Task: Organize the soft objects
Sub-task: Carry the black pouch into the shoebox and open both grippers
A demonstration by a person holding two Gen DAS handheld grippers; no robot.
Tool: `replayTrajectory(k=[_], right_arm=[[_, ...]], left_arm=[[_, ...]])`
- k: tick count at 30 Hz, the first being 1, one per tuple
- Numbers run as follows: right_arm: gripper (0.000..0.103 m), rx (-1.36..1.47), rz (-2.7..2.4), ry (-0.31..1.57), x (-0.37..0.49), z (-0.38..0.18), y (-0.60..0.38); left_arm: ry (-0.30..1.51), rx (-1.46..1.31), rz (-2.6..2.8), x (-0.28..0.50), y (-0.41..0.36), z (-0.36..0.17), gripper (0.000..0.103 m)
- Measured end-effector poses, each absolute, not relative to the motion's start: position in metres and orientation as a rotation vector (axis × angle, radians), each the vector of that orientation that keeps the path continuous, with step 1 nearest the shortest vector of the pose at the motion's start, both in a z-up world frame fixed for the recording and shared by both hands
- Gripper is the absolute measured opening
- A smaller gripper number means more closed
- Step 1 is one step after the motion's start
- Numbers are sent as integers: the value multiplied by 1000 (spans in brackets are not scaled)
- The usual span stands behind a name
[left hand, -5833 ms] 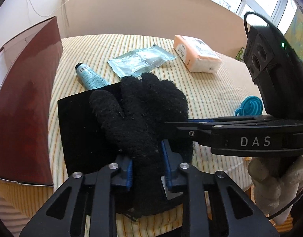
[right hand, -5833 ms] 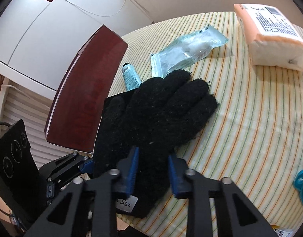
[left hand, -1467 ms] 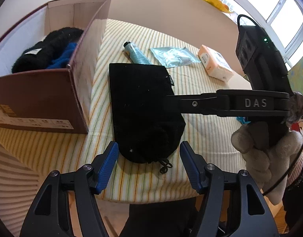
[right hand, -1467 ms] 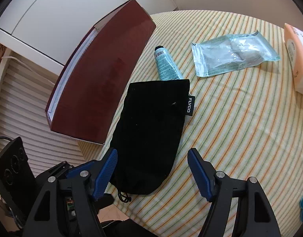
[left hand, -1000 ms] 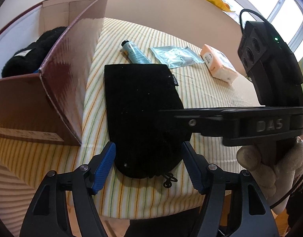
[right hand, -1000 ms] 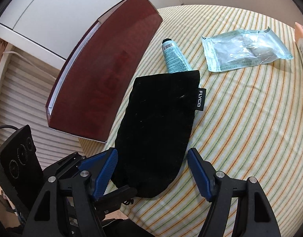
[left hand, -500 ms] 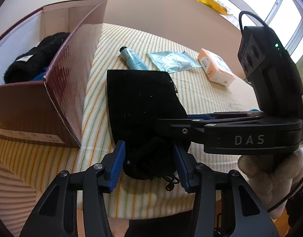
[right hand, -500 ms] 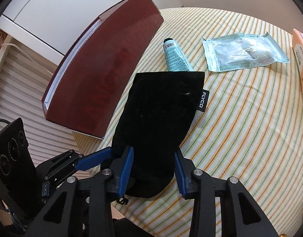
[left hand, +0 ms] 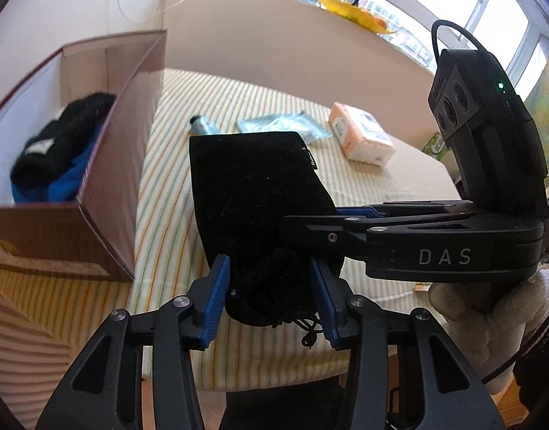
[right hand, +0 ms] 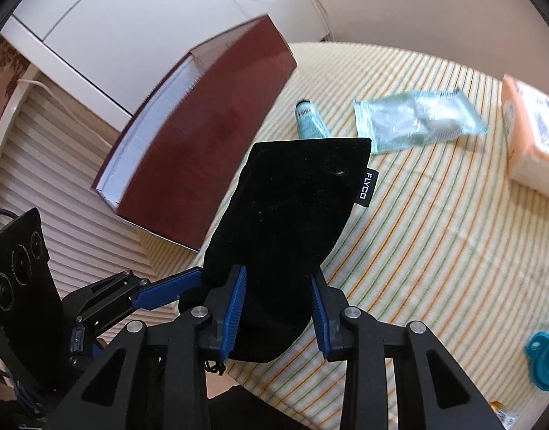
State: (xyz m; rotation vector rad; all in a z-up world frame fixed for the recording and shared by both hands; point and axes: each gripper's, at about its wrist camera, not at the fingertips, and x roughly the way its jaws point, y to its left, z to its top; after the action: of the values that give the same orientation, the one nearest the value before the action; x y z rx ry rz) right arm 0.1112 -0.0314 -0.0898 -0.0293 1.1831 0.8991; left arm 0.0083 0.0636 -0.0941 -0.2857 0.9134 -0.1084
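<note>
While the dark red cardboard box (left hand: 106, 193) sits at the left with black and blue soft items inside, we pinch the black velvet drawstring pouch (left hand: 253, 193) at its gathered end with our left gripper (left hand: 270, 288) and right gripper (right hand: 276, 310), lifting it over the striped counter (right hand: 435, 251); its far end seems off the cloth.

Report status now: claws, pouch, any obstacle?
Left claw and right claw both shut on black pouch. Pouch lifted off table. Open box alongside, path unobstructed.

both wrist views close, sharing pouch (left hand: 253, 193) (right hand: 292, 215)
</note>
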Motion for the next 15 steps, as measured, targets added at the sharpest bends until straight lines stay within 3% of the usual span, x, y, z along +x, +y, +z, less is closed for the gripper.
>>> replayTrajectory(k=[15], right_arm=[[30, -13, 975, 992, 114, -6, -6]], left_arm=[[730, -256, -76, 5, 98, -25, 43]])
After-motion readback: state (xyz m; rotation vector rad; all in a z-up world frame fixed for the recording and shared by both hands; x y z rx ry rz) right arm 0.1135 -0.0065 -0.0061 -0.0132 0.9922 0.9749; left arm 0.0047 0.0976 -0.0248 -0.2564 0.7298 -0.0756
